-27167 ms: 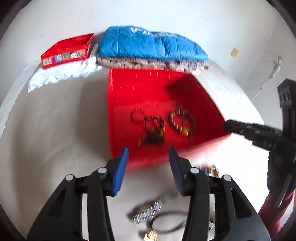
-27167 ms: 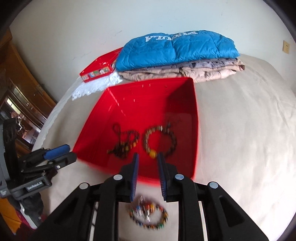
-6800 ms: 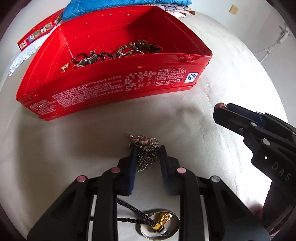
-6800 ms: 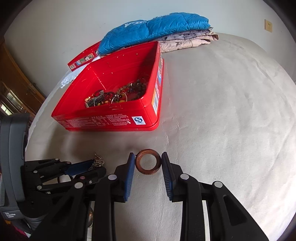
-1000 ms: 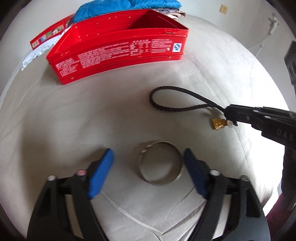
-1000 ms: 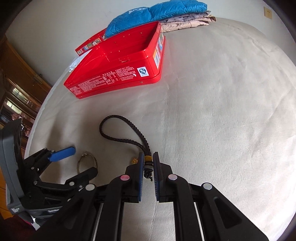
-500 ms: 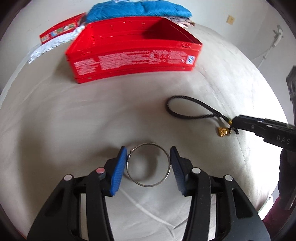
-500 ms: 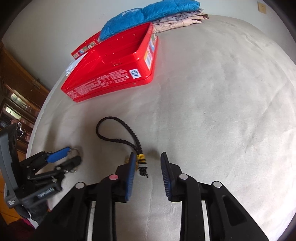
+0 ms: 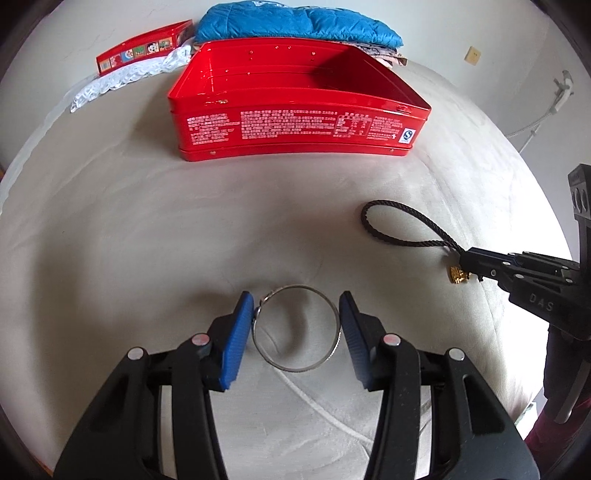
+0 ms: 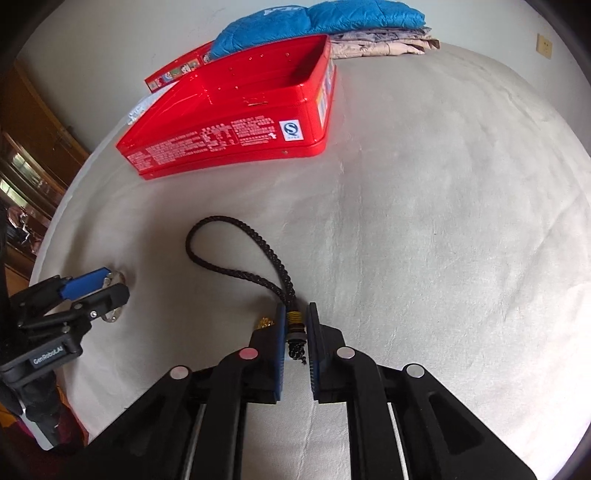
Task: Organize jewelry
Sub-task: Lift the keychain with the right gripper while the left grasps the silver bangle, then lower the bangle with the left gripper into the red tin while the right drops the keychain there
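Note:
A silver bangle [image 9: 295, 328] lies on the cream cloth between the blue pads of my left gripper [image 9: 295, 325], which touch its two sides. My right gripper [image 10: 295, 332] has its pads closed on the knotted end of a black braided cord [image 10: 236, 258] with a gold charm [image 9: 459, 275]; the cord's loop lies flat on the cloth [image 9: 402, 229]. The open red tin box [image 9: 295, 122] stands beyond both; its contents are hidden by its near wall. It also shows in the right wrist view [image 10: 236, 122].
A blue padded jacket [image 9: 295, 22] on folded fabric lies behind the box. The red lid [image 9: 144, 48] rests on white lace [image 9: 122, 77] at the back left. Wooden furniture [image 10: 33, 155] stands past the cloth's left edge.
My left gripper has narrowed onto the bangle's sides. My right gripper, open around the cord's end half a second ago, has closed on it.

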A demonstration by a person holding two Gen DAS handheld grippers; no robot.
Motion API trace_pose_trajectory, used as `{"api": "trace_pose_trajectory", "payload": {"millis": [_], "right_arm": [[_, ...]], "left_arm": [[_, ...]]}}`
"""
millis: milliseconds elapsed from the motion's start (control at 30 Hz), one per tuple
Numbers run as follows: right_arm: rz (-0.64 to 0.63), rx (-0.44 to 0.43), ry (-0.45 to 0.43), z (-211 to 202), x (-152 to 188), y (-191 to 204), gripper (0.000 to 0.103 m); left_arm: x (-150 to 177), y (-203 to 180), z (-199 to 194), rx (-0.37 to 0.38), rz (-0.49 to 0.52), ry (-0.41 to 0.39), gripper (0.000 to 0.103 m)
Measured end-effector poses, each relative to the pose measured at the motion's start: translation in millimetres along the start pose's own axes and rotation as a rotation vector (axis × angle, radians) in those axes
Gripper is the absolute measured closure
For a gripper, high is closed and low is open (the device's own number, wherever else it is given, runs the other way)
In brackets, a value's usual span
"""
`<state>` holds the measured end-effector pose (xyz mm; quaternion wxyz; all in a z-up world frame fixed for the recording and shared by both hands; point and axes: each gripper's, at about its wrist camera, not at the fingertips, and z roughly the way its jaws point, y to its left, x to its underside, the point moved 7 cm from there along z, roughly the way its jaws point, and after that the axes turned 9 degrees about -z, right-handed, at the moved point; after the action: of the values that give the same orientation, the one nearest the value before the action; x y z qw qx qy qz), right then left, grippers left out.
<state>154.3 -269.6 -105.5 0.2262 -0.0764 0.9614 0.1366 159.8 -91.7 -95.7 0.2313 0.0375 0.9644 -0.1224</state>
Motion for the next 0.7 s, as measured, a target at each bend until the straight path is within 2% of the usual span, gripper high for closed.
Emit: {"api": "trace_pose_trajectory", "payload": {"millis": [233, 467, 700], "right_arm": [[0.001, -0.081, -0.081, -27, -17, 18, 0.093], [-0.020, -0.098, -0.151, -53, -45, 31, 0.093], [-0.029, -0.118, -0.233, -77, -89, 38, 0.093]], "left_arm": [[-13, 16, -9, 0.019, -0.027, -0.018, 0.056], [-37, 25, -33, 0.040, -0.036, -0.067, 0.056], [-72, 23, -58, 0.032, -0.020, -0.140, 0.056]]}}
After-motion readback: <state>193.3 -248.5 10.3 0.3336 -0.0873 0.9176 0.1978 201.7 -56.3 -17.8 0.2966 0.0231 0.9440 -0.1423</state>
